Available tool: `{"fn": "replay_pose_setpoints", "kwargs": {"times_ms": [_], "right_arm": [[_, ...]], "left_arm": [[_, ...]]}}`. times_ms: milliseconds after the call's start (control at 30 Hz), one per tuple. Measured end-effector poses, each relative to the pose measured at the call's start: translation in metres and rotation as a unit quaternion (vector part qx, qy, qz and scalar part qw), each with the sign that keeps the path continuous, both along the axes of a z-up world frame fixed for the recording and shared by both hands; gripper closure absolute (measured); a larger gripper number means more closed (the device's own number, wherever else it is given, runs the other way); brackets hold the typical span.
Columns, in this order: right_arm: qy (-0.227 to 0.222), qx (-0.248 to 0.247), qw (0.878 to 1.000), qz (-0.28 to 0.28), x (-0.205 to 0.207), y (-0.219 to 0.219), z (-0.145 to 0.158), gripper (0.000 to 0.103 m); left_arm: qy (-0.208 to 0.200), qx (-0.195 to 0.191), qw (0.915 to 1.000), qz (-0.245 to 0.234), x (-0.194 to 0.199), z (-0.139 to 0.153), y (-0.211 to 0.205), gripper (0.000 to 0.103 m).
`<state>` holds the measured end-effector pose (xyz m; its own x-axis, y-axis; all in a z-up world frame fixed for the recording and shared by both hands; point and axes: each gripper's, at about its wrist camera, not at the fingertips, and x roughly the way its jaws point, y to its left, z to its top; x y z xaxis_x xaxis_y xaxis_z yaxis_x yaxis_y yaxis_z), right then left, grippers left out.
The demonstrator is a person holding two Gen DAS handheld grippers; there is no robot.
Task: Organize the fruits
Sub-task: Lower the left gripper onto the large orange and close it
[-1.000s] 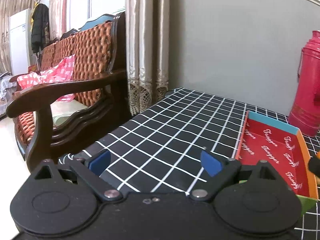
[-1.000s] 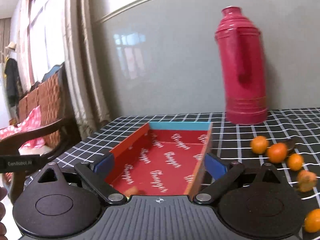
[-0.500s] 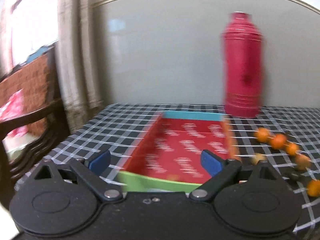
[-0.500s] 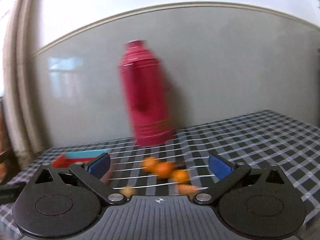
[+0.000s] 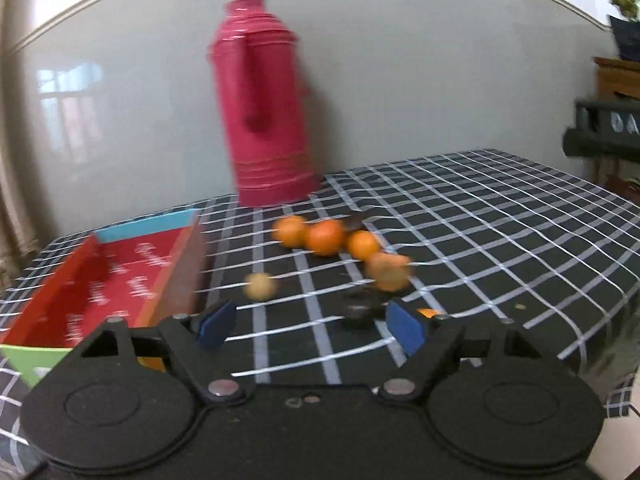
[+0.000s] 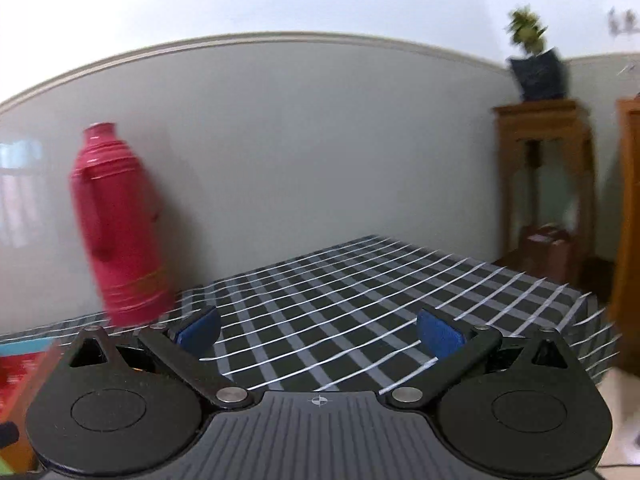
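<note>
1. The left tool (image 5: 310, 326), jaws apart and just narrowing on nothing, is facing the oranges (image 5: 326, 238) lying on the desk (image 5: 500, 216) beside the tray (image 5: 120, 276).
2. The right tool (image 6: 318, 330) is gaping empty.
3. Round fruit is likely rolling away if nudged.

On the surface (image 5: 500, 216), a tray (image 5: 92, 280) is set at left; the fruits (image 5: 326, 238) are clustered to its right, with a flask (image 5: 266, 108) placed behind them.
</note>
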<state>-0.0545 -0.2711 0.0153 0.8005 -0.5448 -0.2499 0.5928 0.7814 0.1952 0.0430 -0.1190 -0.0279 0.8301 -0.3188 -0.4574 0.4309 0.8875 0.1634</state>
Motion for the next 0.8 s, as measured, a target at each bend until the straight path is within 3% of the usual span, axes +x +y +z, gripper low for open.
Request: {"fn": "replay_pose_setpoints", "kwargs": {"times_ms": [233,533,667,800], "right_arm": [[-0.002,0.025,1.000,-0.018,-0.012,-0.024,-0.003,0.000],[0.005,0.028,1.000,-0.012,-0.011,-0.027,-0.005,0.000],[0.006,0.028,1.000,-0.009,-0.009,-0.026,-0.006,0.000],[0.007,0.031,0.999,-0.007,-0.008,-0.025,-0.006,0.000]], "left_arm": [[0.004,0.009,0.9993,-0.035,-0.013,-0.013,-0.030,0.033],[0.049,0.001,0.9976,-0.049,-0.003,-0.026,-0.044,0.056],[0.057,-0.005,0.9967,-0.058,-0.004,-0.028,-0.045,0.072],[0.063,-0.010,0.9963,-0.058,-0.002,-0.028,-0.042,0.078]]}}
